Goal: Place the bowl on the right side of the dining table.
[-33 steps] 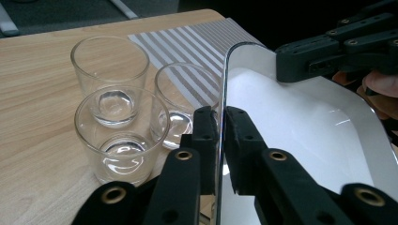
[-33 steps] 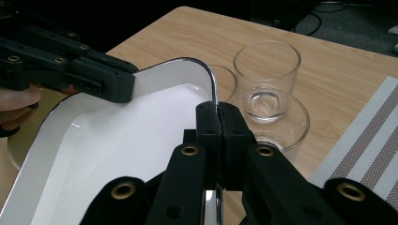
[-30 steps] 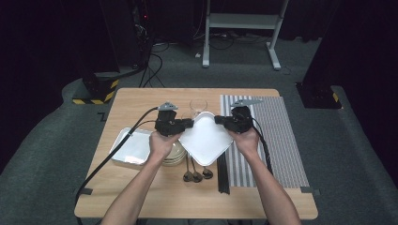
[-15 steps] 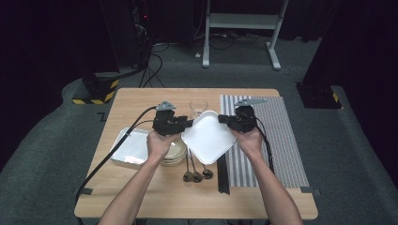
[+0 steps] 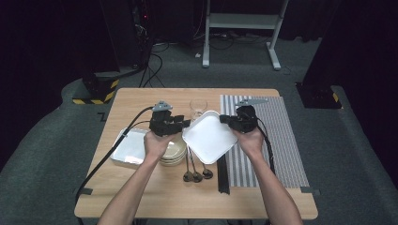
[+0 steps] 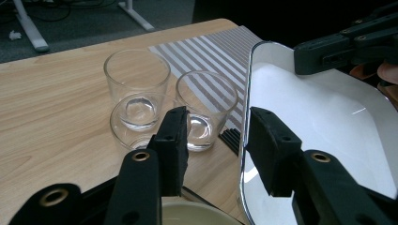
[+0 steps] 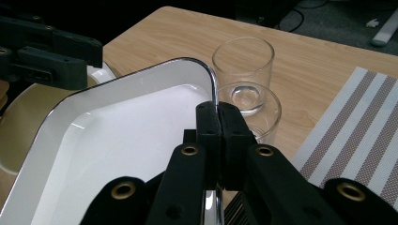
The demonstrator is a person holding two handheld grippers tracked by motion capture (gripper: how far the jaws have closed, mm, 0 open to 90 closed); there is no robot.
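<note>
R gripper (image 7: 218,140) is pinched tight on the white tray's (image 5: 209,137) rim. L gripper (image 6: 216,150) has just let go, jaws spread w/ the tray edge between them. Tray hangs above the table (image 5: 141,101), between both grippers.

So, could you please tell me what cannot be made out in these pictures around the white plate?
- Table under the white plate: high view, hidden by the plate.
- Stacked beige plates: high view, partly covered by the person's left hand.
- Spoon handles: high view, upper ends hidden under the white plate.
- Glasses: right gripper view, the nearer one's base is hidden behind the right gripper.
</note>
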